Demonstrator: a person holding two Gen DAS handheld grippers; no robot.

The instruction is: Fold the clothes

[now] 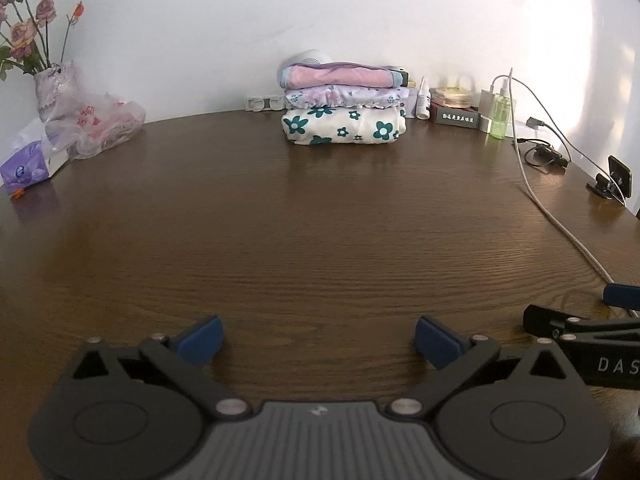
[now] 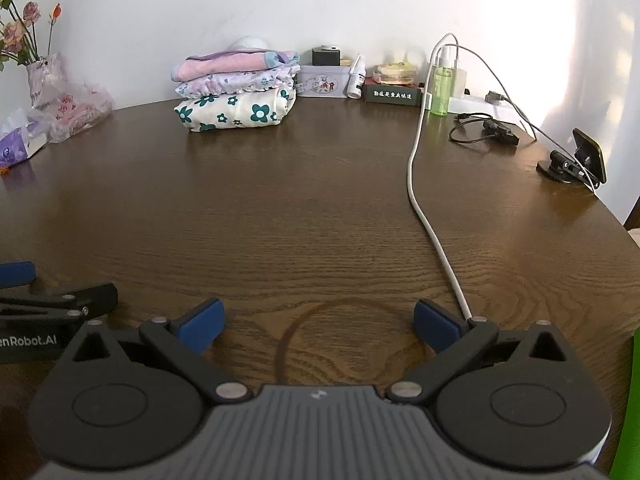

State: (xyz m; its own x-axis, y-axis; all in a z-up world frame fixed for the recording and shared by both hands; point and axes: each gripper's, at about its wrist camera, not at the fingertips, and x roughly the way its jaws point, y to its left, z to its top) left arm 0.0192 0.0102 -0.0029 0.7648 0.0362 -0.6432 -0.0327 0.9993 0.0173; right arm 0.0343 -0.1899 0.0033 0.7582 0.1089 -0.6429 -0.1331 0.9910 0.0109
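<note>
A stack of three folded clothes (image 1: 344, 104) sits at the back of the brown wooden table (image 1: 280, 220), against the wall: a white one with teal flowers at the bottom, a pale floral one in the middle, a pink one on top. The stack also shows in the right wrist view (image 2: 236, 92). My left gripper (image 1: 318, 342) is open and empty, low over the table's near side. My right gripper (image 2: 318, 328) is open and empty beside it. Each gripper shows at the edge of the other's view.
A vase of flowers (image 1: 48, 80), a plastic bag (image 1: 100, 124) and a tissue pack (image 1: 26, 166) stand at back left. Bottles, a tin (image 2: 322, 82), a green spray bottle (image 2: 442, 88), a white cable (image 2: 420, 184) and a phone stand (image 2: 576, 158) are at back right.
</note>
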